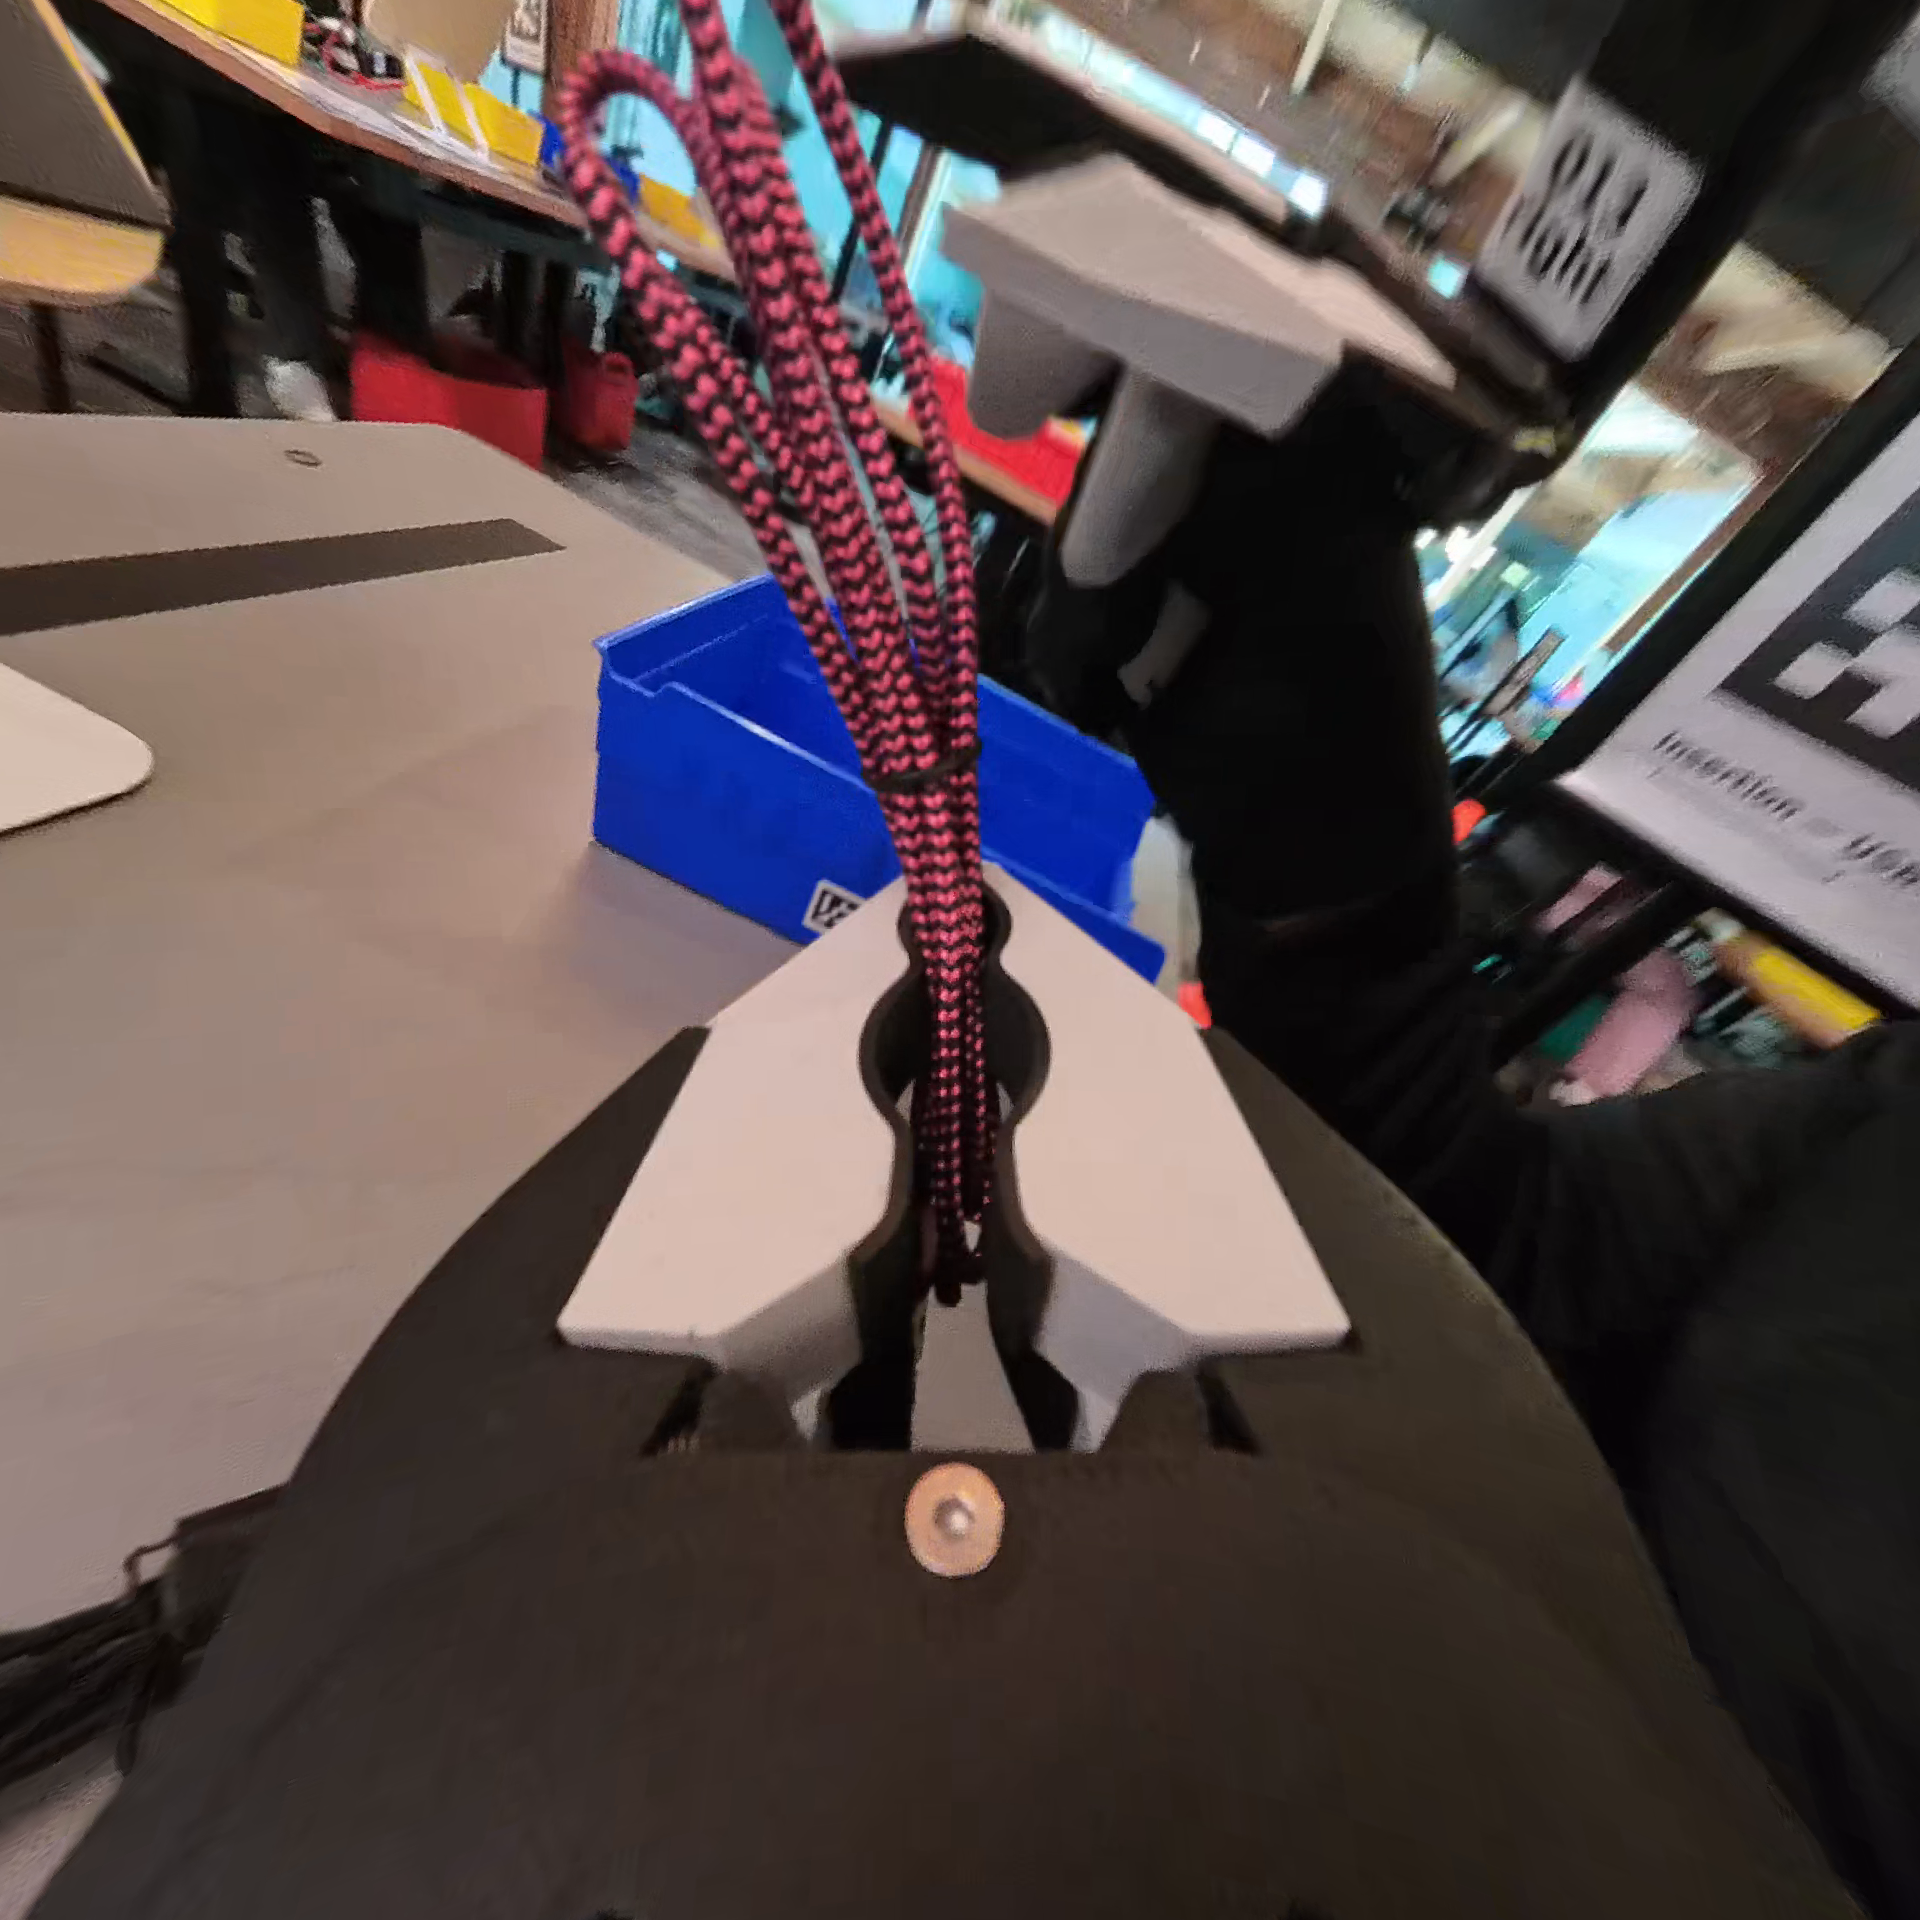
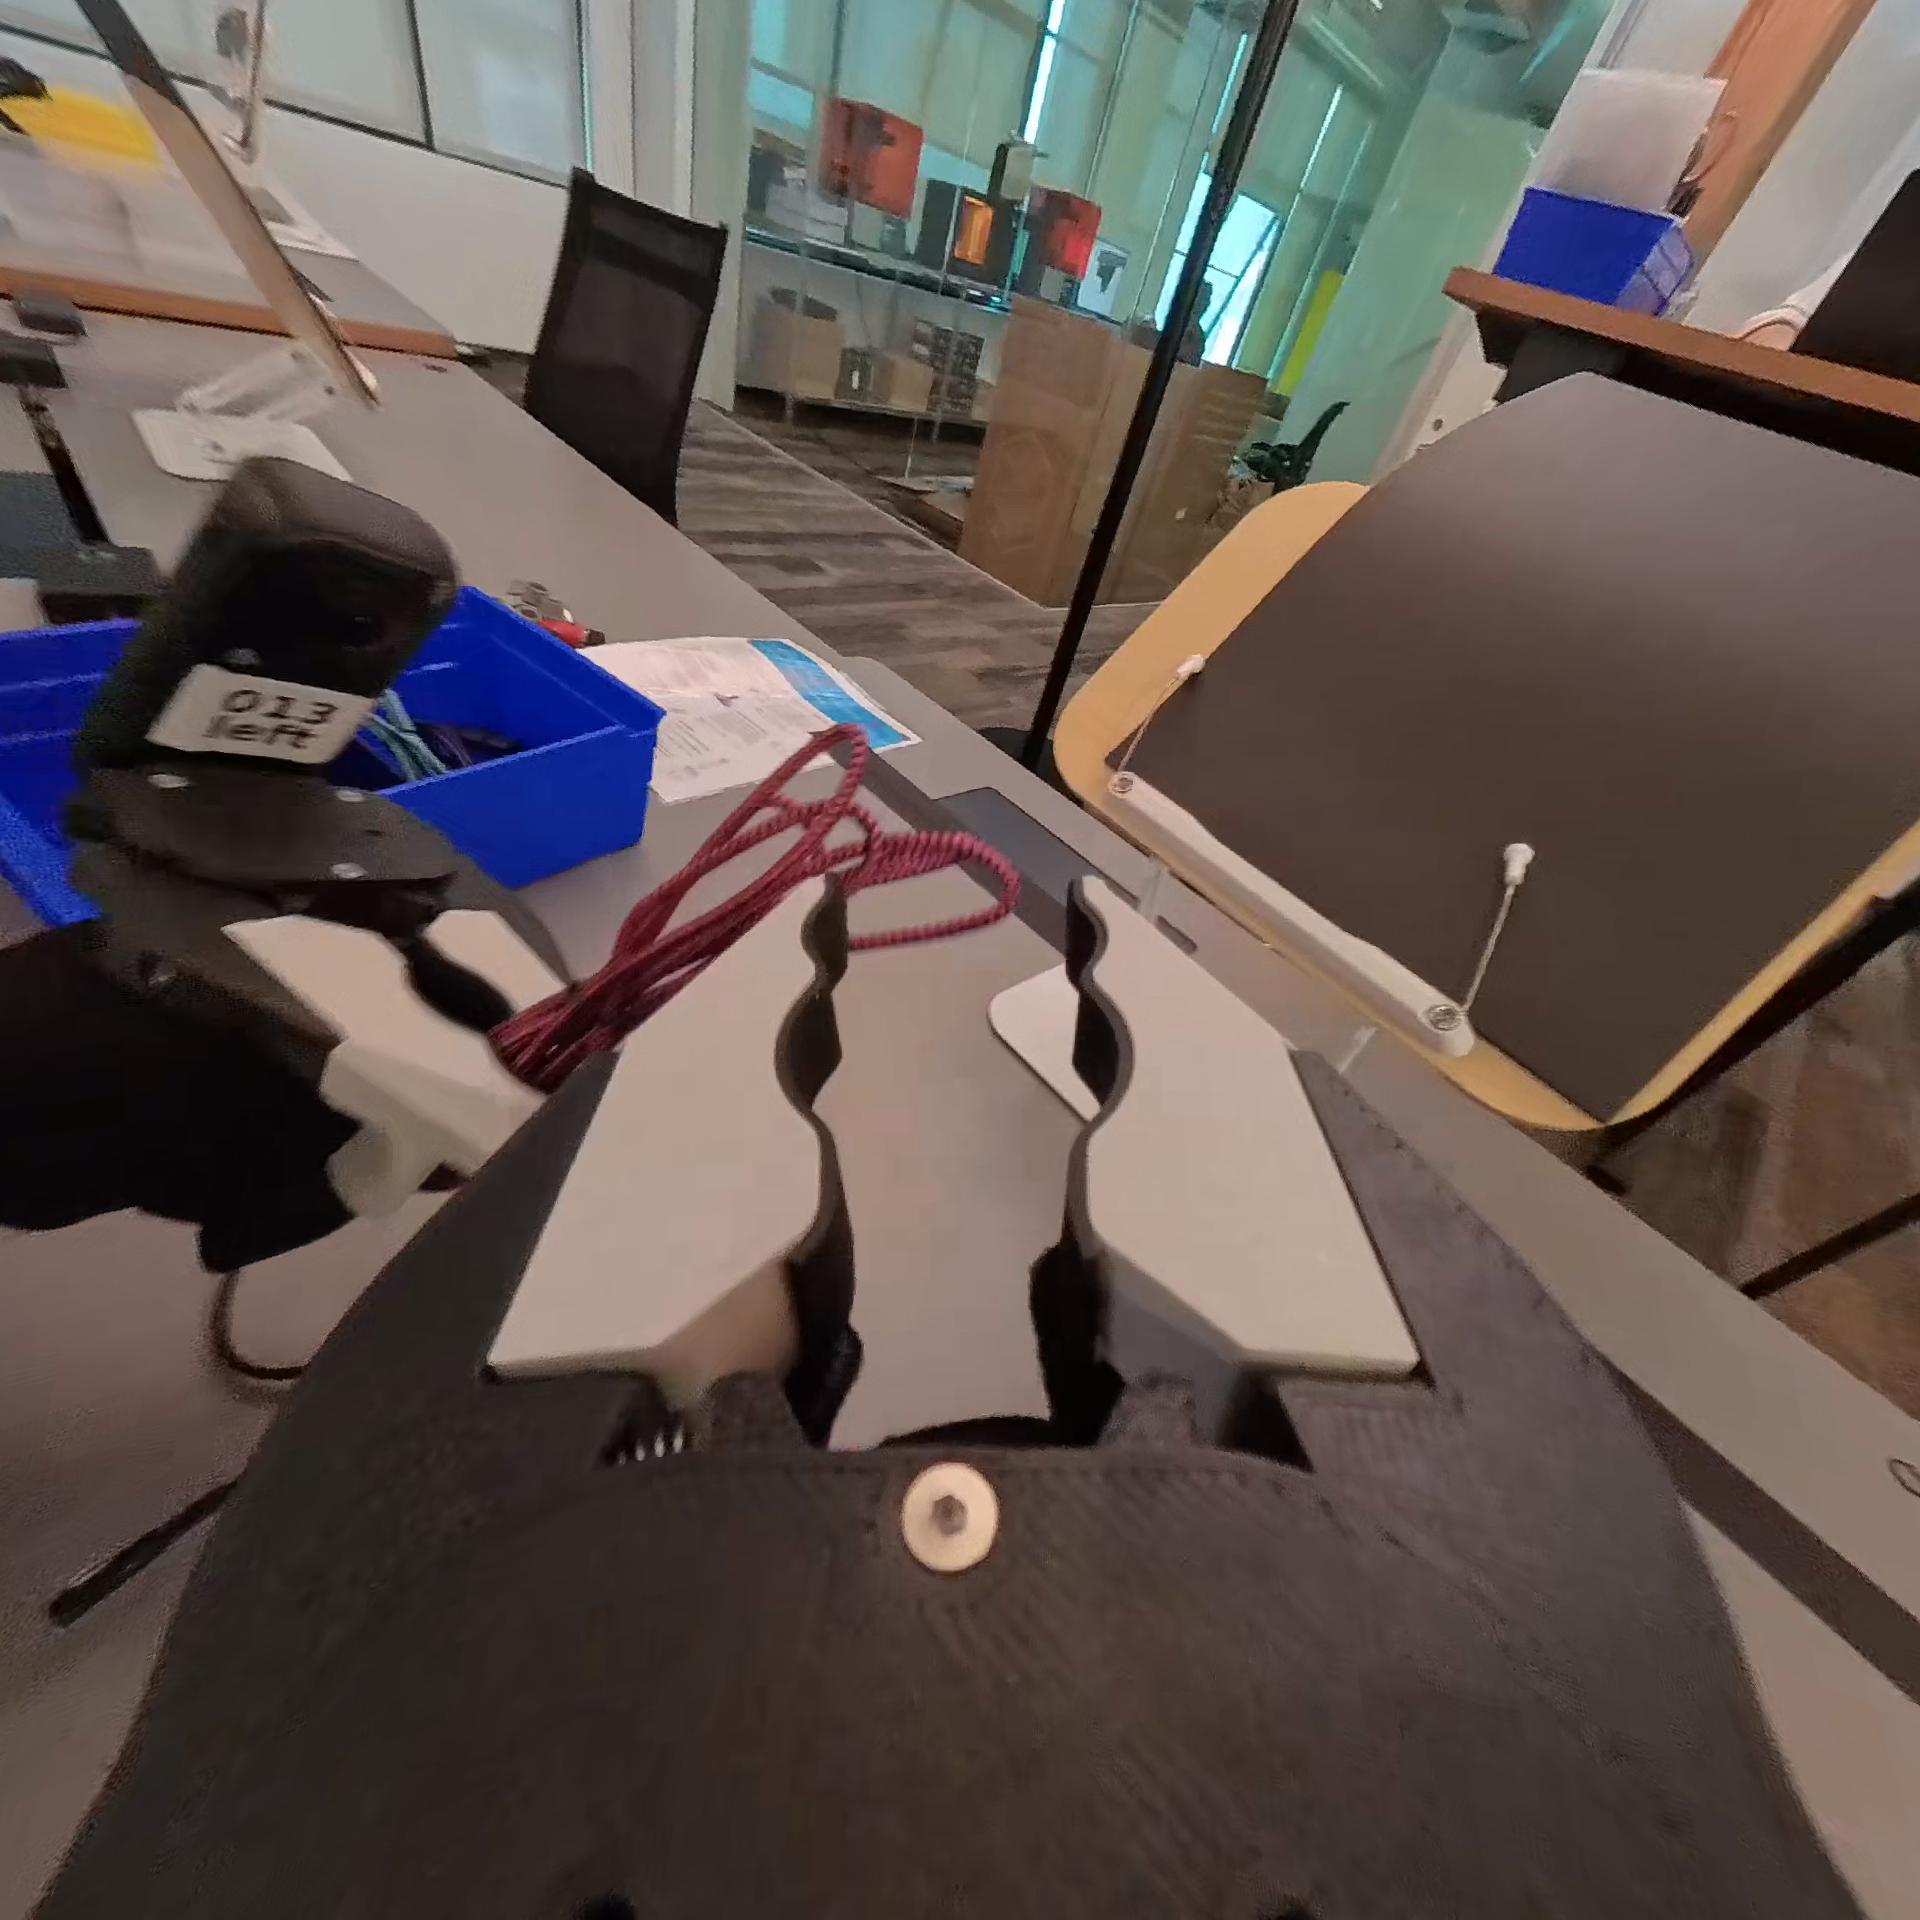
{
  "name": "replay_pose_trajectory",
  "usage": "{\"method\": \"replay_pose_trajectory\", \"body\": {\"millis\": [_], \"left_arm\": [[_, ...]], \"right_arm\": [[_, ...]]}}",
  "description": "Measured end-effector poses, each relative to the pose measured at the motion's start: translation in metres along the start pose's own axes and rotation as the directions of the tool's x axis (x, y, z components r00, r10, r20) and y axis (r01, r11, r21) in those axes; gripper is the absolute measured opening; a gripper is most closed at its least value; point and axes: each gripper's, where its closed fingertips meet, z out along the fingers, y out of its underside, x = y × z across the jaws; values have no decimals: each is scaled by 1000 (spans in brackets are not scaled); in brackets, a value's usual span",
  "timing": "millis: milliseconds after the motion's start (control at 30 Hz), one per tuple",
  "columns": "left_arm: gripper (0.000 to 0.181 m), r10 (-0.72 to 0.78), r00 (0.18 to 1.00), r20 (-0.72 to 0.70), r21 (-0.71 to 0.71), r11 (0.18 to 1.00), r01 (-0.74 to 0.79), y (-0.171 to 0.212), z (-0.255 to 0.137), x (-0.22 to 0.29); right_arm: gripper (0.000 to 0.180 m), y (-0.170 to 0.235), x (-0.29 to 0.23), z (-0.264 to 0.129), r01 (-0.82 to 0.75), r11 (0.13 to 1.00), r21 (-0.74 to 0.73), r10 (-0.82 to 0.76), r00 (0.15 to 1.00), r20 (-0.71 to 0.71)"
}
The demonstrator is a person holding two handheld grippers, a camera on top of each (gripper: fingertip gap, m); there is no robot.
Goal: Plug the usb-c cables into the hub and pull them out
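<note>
A: Right, nearest first: your left gripper (image 1: pixel 951 1091) is clenched on the coiled red-and-black braided cable (image 1: pixel 831 436), the strands pinched between its jaws.

B: Why hold it by the bundle?

A: My guess is you've lifted it whole, since a thin black tie (image 1: pixel 925 777) binds the loops together just beyond the tips. The loops rise free of the jaws rather than lying on the grey desk (image 1: pixel 260 987). I can't see a plug end in either view.

B: And the other side?

A: Your right gripper (image 2: pixel 951 1039) is released, jaws wide apart with nothing between them, just beside the bundle in the right wrist view. I'd say it hangs ready to take a connector.

B: Counts?

A: One cable bundle that I can pick out; its strands are too tangled to count. Two grippers. Farther off, a blue bin (image 1: pixel 748 748) sits on the desk behind the cable, another stands on a far table, and printed sheets (image 2: pixel 748 707) lie past the nearer bin. The hub shows in neither view.
</note>
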Motion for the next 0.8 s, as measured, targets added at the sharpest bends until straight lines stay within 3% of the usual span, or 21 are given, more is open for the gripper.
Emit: {"method": "replay_pose_trajectory", "body": {"millis": [100,167,367,667,800], "left_arm": [[1,-76,989,-130,81,993,87,-13,-10,7],[1,-69,969,-236,107,990,96,-19,-17,20],[1,-50,949,-311,111,990,88,-21,-20,31],[1,-19,935,-355,119,991,65,-20,-23,37],[1,-28,963,-269,127,990,64,-21,-19,26]], "right_arm": [[33,1,-17,-7,-59,997,41,56,995,77],[28,5,-39,-7,-138,990,34,127,966,224],[18,11,-96,0,-204,979,9,171,845,507],[0,9,-96,-1,-304,953,22,238,789,566],[0,14,-91,3,-196,980,16,167,873,459]]}}
